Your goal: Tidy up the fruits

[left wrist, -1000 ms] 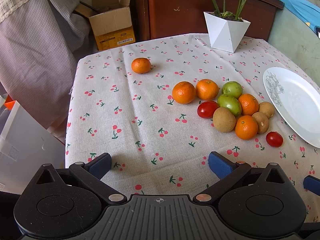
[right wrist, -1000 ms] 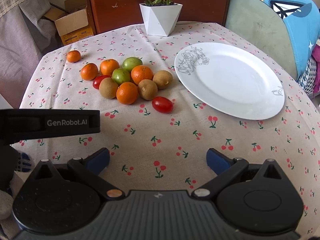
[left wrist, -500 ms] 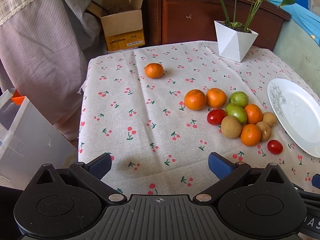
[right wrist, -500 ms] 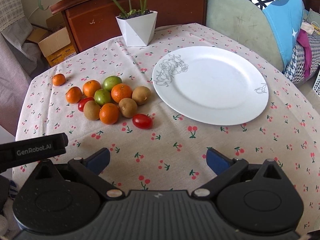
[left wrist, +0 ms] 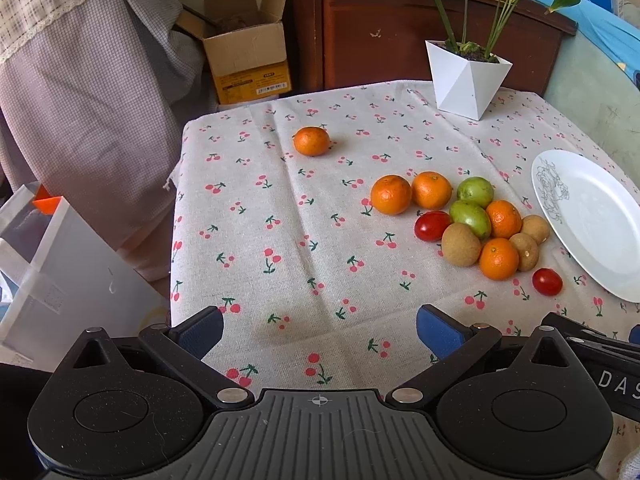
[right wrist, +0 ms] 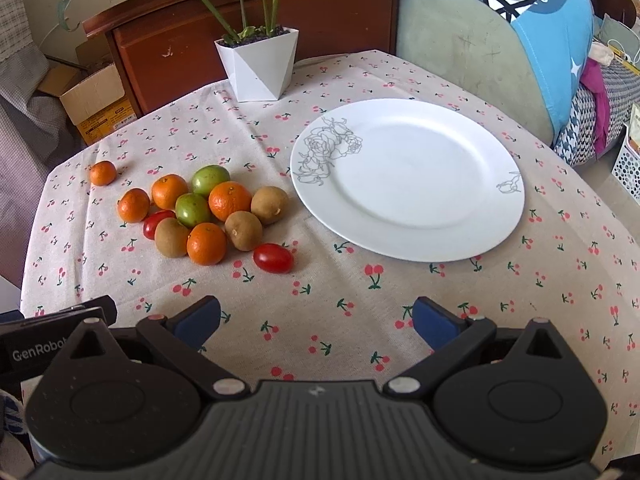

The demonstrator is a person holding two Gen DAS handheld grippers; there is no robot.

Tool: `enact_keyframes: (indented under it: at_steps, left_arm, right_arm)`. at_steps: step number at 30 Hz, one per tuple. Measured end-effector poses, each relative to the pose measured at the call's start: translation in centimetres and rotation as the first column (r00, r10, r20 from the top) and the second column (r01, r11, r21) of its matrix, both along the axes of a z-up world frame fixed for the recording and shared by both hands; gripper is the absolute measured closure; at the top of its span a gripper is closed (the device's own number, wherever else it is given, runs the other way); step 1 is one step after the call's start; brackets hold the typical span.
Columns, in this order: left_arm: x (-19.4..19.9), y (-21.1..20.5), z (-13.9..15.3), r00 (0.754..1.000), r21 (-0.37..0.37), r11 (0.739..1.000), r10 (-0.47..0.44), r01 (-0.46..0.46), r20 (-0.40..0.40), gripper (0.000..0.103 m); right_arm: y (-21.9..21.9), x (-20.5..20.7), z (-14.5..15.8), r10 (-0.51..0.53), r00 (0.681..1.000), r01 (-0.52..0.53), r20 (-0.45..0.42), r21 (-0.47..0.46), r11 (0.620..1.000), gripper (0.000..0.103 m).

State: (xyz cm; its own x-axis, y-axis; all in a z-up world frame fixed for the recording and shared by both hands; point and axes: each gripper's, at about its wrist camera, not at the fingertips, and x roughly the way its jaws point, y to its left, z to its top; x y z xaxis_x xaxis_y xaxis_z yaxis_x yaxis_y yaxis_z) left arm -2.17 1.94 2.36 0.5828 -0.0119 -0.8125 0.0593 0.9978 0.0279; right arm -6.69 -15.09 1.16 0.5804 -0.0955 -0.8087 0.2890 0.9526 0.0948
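Tablecloth [right wrist: 360,292]: off-white, printed with small red cherries on green stems
Plate [right wrist: 408,220]: white, grey line-drawn roses at its rim
Fruit pile [right wrist: 200,212]: orange, green, brown, glossy red
Lone fruit [left wrist: 311,141]: orange
Planter [right wrist: 260,66]: white, faceted
Tool pads [left wrist: 438,330]: blue on black arms

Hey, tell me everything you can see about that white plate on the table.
The white plate is round, glossy and ceramic-looking, with a broad flat rim. A grey line drawing of roses sits on its far-left rim, and a smaller sketch on the right rim. It lies flat on the cherry-print tablecloth, right of the fruit pile, with nothing on it. No fruit touches it; the nearest brown fruit sits just off its left edge.
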Motion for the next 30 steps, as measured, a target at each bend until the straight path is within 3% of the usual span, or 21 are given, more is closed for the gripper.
enact_keyframes:
  at_steps: [18,30]
  left_arm:
    - [-0.15,0.25,0.19,1.000,0.012,1.000,0.009,-0.009,0.004,0.001]
    - [0.03,0.82,0.69,1.000,-0.022,1.000,0.015,-0.015,0.003,0.002]
  right_arm:
    - [0.21,0.07,-0.10,0.006,1.000,-0.006,-0.003,-0.011,1.000,0.002]
    - [0.24,0.18,0.21,0.014,1.000,-0.015,0.019,0.024,1.000,0.004]
